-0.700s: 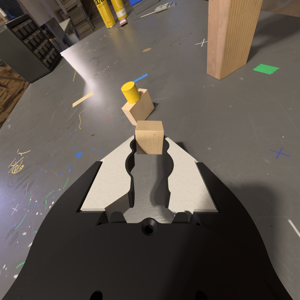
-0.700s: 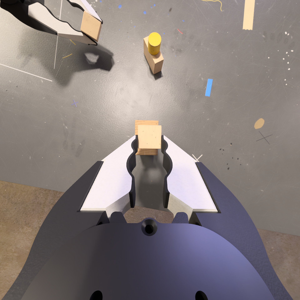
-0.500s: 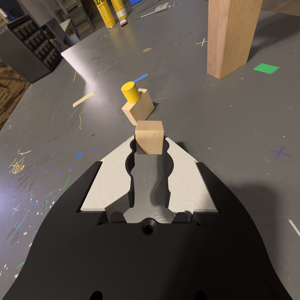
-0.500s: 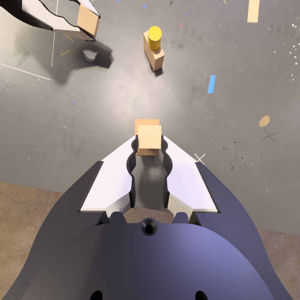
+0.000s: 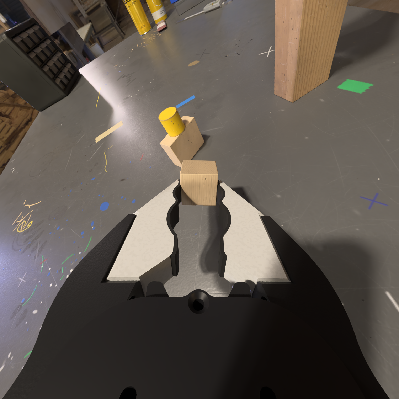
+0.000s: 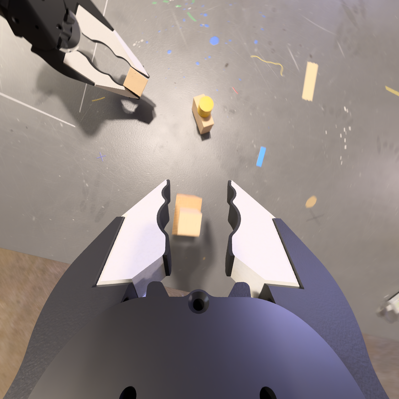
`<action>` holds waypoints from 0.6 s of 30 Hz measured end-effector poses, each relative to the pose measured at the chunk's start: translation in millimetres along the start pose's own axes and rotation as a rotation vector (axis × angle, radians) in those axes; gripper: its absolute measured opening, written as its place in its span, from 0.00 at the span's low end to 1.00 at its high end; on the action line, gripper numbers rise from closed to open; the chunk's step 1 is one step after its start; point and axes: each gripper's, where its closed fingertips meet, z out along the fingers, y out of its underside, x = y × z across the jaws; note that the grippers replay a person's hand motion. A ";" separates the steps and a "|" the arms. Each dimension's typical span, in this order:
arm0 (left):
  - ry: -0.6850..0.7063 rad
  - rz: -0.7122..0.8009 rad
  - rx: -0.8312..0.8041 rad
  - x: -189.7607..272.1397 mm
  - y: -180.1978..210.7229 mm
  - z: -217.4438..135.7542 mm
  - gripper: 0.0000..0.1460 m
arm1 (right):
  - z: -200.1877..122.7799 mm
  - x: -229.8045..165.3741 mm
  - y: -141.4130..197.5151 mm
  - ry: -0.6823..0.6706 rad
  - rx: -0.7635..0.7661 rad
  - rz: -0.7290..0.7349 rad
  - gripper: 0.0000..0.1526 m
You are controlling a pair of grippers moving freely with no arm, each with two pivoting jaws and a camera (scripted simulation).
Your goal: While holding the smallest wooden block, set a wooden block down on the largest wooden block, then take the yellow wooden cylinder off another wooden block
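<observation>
1. The right gripper (image 6: 198, 183) is spread wide and holds nothing. A pale wooden block (image 6: 186, 224) sits right under it, between the fingers but touching neither.
2. That block looks to rest on top of the tall, largest wooden block (image 6: 188, 199). The picture is blurry there, so I cannot tell how squarely it sits. If a finger bumps it on the way off, it could fall.
3. The left gripper (image 5: 198, 183) pinches the smallest wooden block (image 5: 198, 190) with only its fingertips. A jerk could make it slip out.
4. Farther out on the grey table (image 5: 280, 172), the yellow wooden cylinder (image 5: 172, 122) stands on one end of a long wooden block (image 5: 185, 144). A crooked grab could tip it or drag that block along.
</observation>
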 end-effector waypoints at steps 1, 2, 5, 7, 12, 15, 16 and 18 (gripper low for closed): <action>-0.001 0.001 0.000 -0.1 0.0 0.0 0.21 | 8.9 -0.1 -12.2 -0.016 -0.032 -0.057 0.36; -0.002 0.000 0.001 -0.4 -0.2 -0.2 0.21 | 20.6 0.0 -23.5 -0.037 -0.061 -0.115 0.36; -0.008 -0.005 0.010 -1.4 -1.1 -1.4 0.21 | 65.8 0.5 -46.9 -0.134 -0.155 -0.228 0.37; -0.010 -0.006 0.017 -1.8 -1.8 -2.3 0.21 | 98.4 6.1 -51.4 -0.170 -0.236 -0.282 0.37; -0.014 -0.014 0.032 -3.2 -3.1 -4.0 0.21 | 163.8 17.1 -45.0 -0.254 -0.378 -0.307 0.34; -0.015 -0.016 0.038 -3.6 -3.6 -4.4 0.21 | 183.3 18.6 -40.7 -0.282 -0.423 -0.317 0.34; -0.014 -0.016 0.037 -3.7 -3.6 -4.3 0.21 | 187.1 17.3 -41.1 -0.297 -0.418 -0.310 0.32; -0.012 -0.018 0.037 -3.6 -3.6 -4.2 0.21 | 192.6 14.0 -40.3 -0.321 -0.417 -0.300 0.26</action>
